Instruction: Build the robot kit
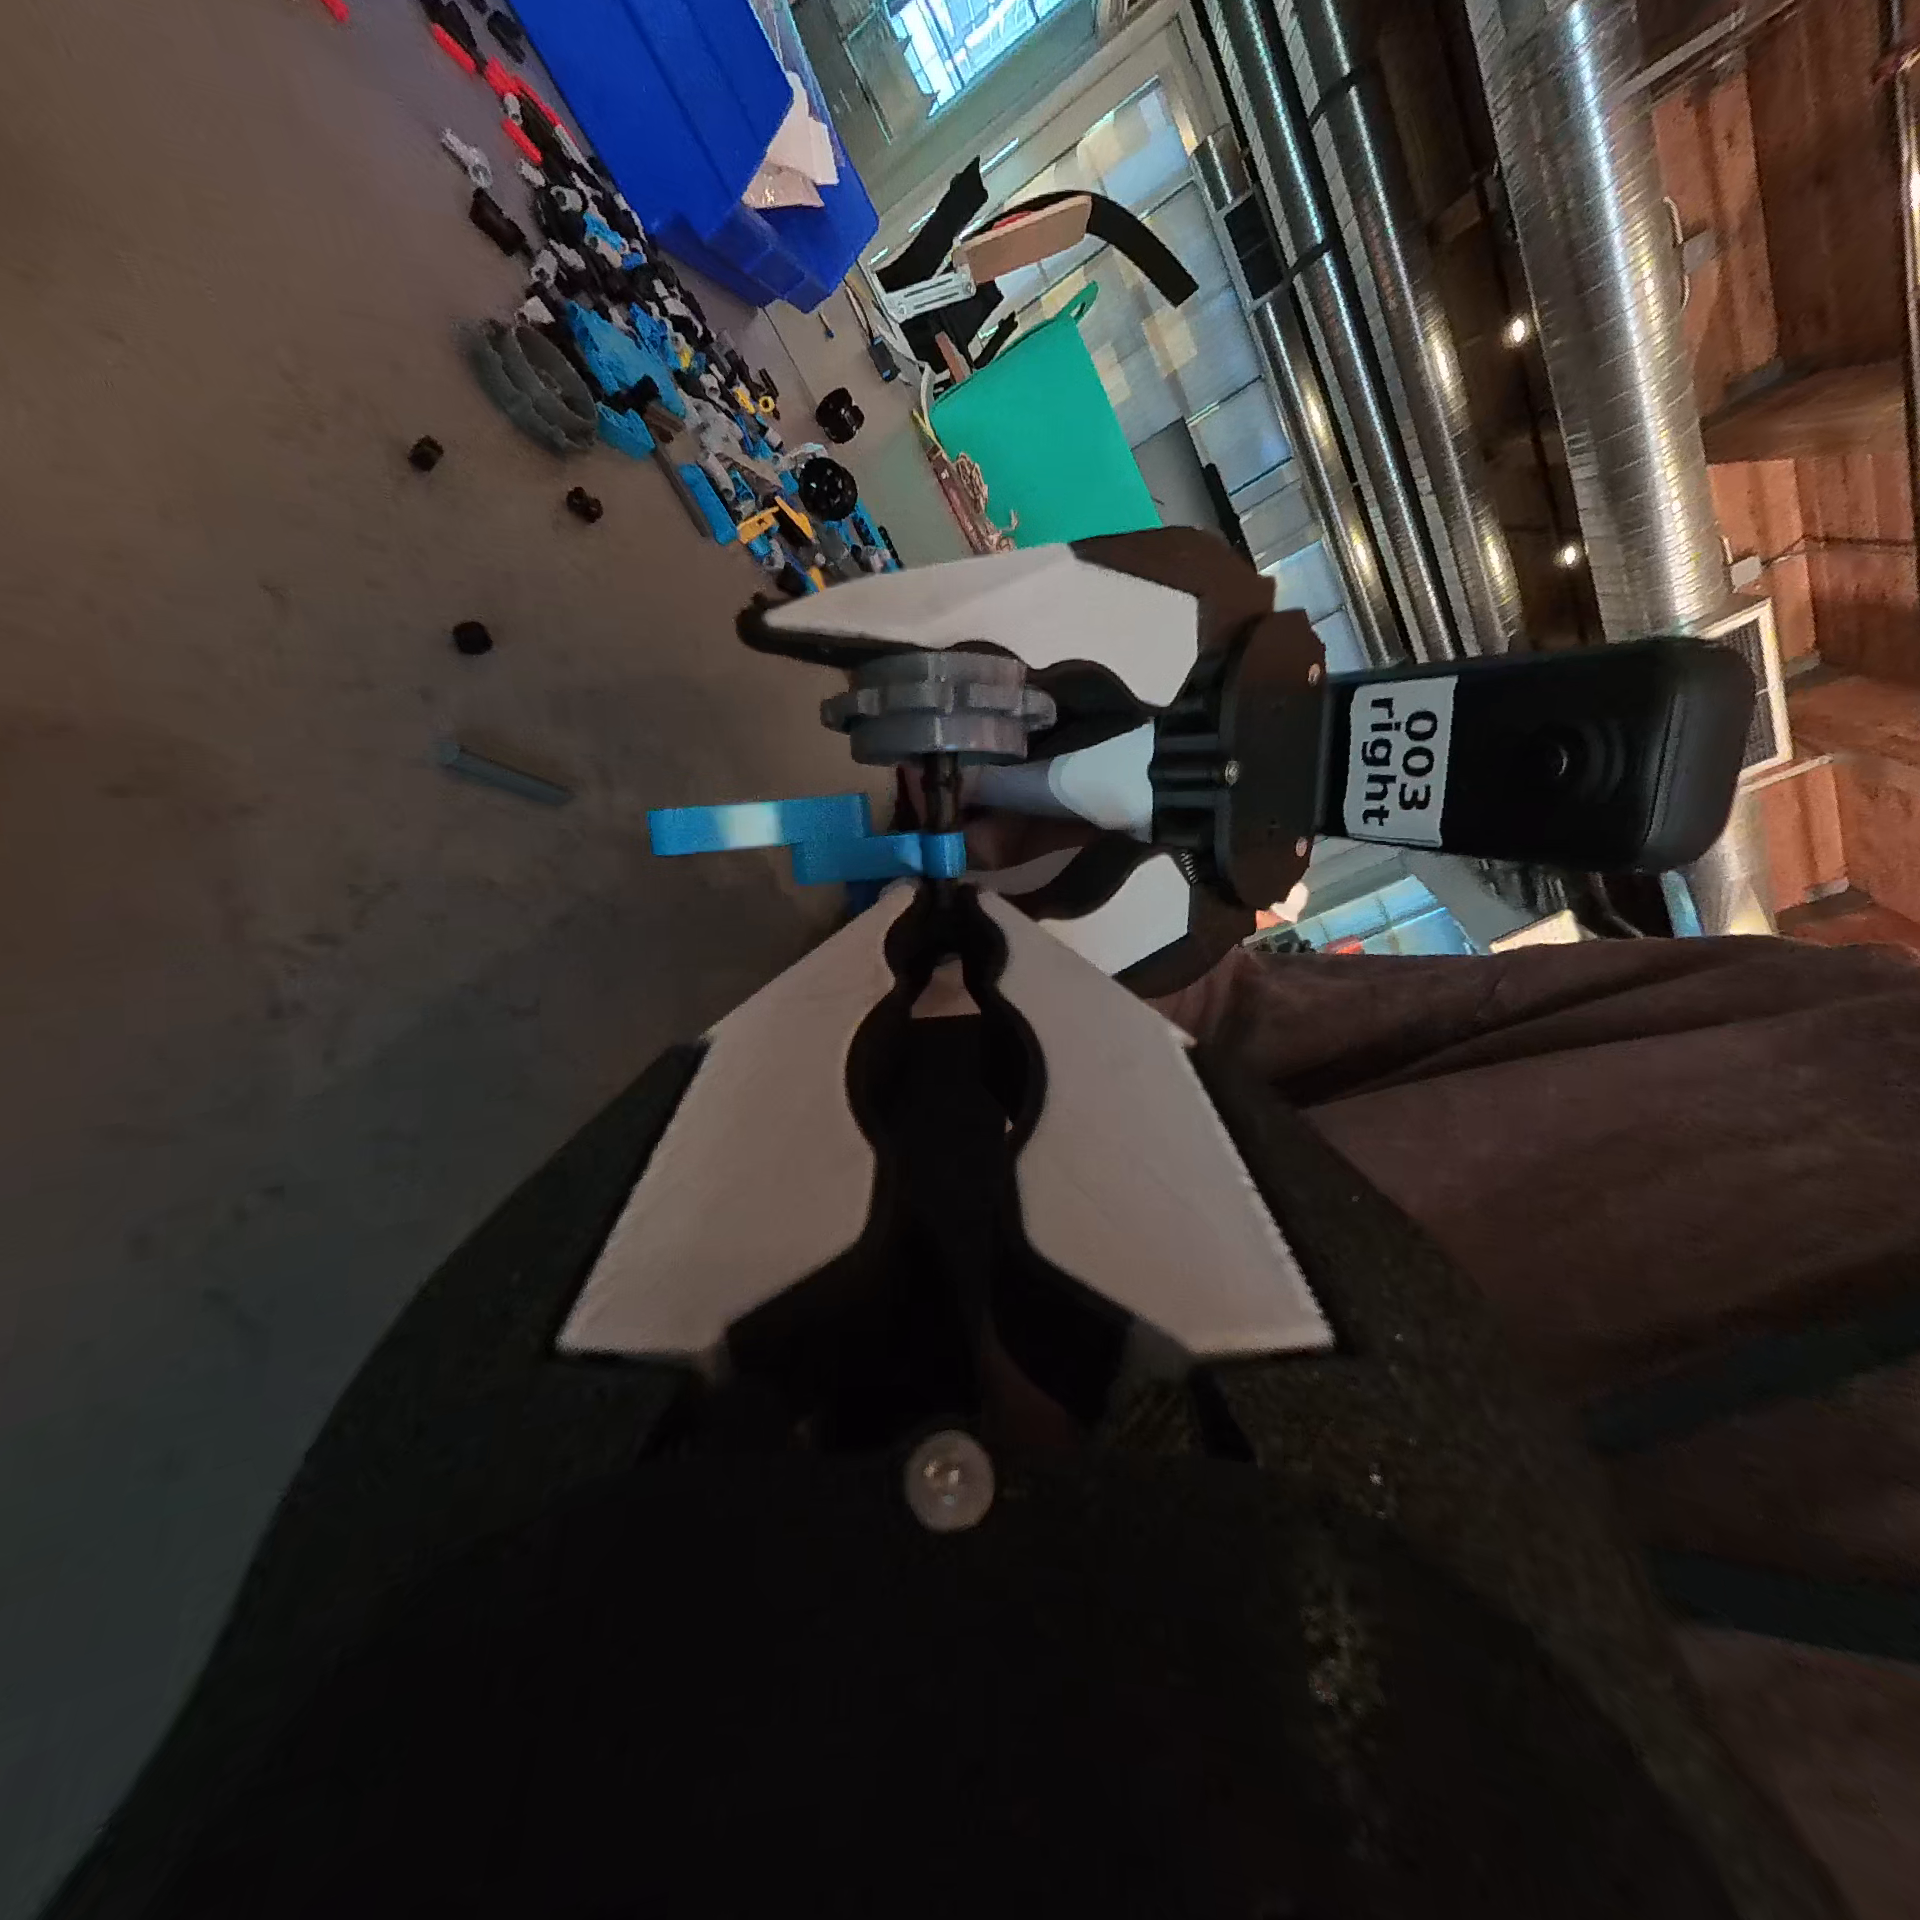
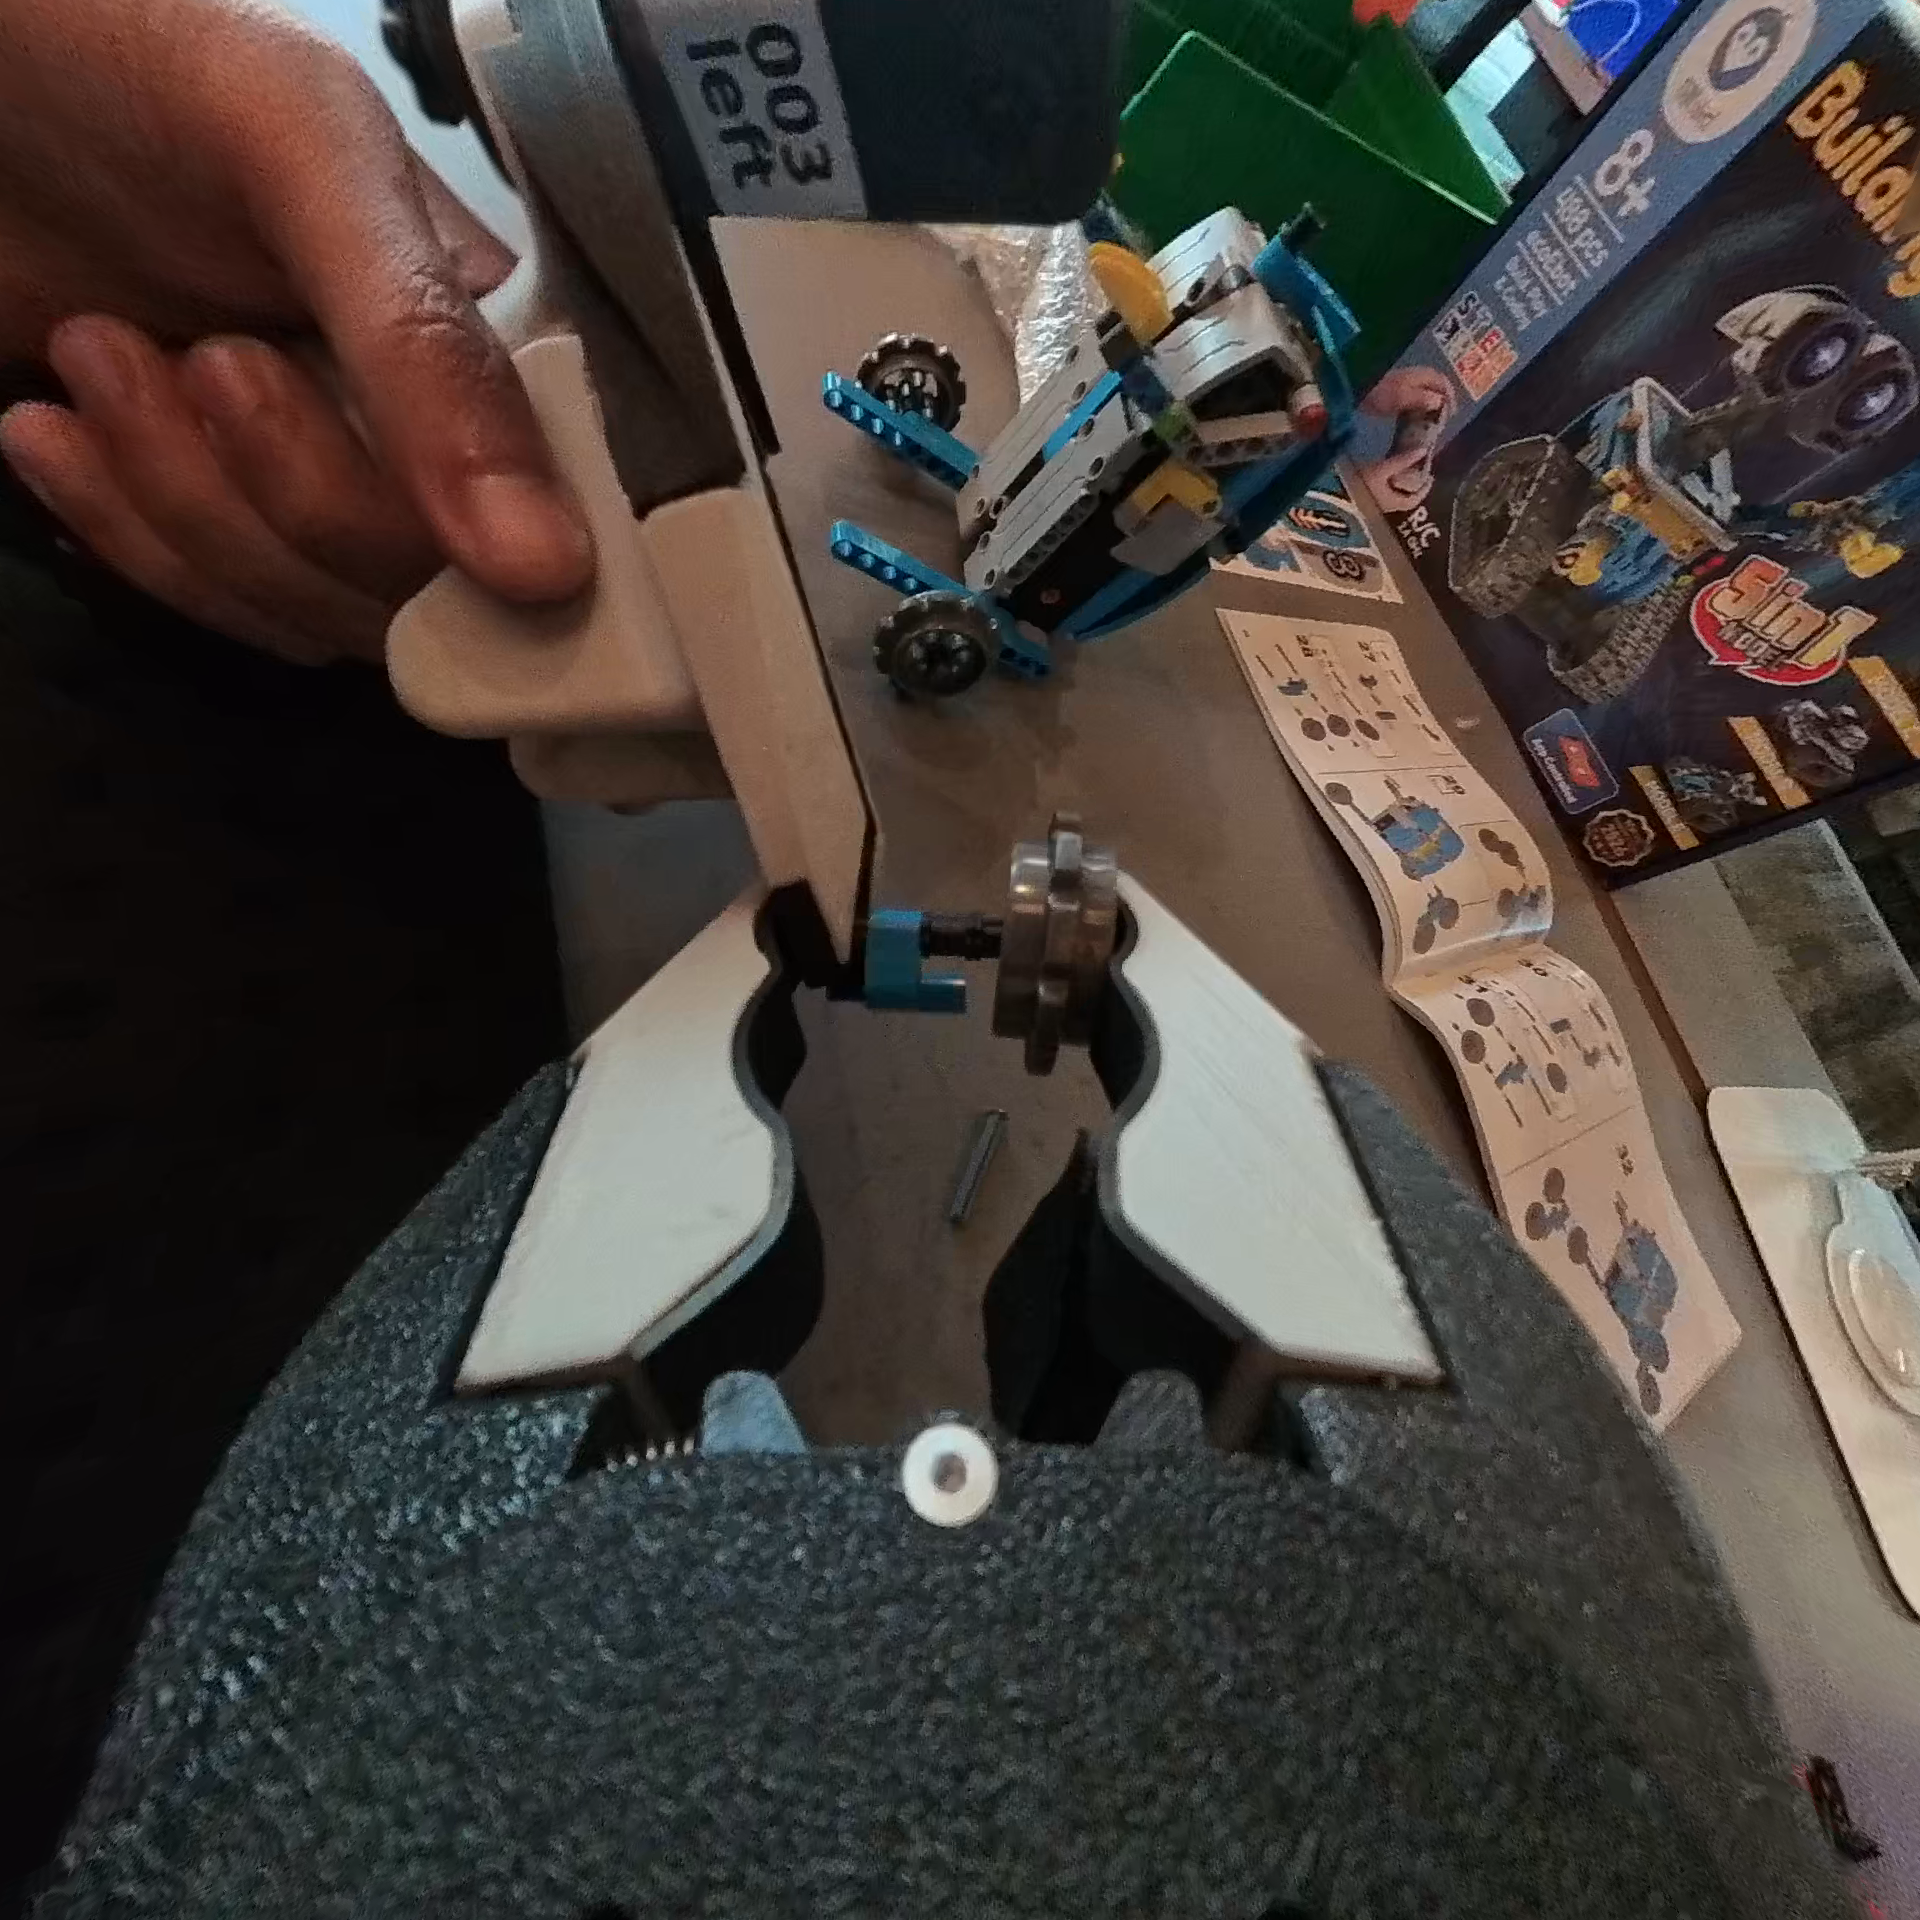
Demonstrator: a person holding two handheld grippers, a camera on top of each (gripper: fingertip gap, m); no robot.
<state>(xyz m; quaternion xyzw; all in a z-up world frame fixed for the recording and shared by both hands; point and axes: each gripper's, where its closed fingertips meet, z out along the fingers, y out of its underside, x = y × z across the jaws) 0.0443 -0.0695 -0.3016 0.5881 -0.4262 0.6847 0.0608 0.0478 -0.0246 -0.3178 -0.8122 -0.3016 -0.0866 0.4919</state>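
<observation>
My left gripper [image 1: 940, 909] is shut on a small blue stepped piece [image 1: 790, 836] that carries a black axle [image 2: 961, 935]. The axle runs into a grey toothed wheel [image 2: 1055, 940], all held above the table. My right gripper [image 2: 945, 920] stands around this assembly with its jaws wide apart. The wheel [image 1: 935, 717] lies against its right finger [image 2: 1153, 966]. The left gripper's tip [image 2: 831, 935] sits just inside its left finger. A hand [image 2: 312, 364] holds the left gripper.
A partly built model [image 2: 1132, 416], an open instruction booklet [image 2: 1455, 935], a printed box [image 2: 1714, 416] and a green bin [image 2: 1299, 135] lie beyond. A small grey rod [image 2: 977, 1164] lies under the grippers. Loose parts [image 1: 644, 343] and a blue bin [image 1: 707, 135] sit farther off. The grippers' ends are close to 4 cm from one another. Between my right fingertips and the small grey rod [image 2: 977, 1164] there is roughly 9 cm. My left wrist view [image 1: 507, 777] looks at it from another angle.
</observation>
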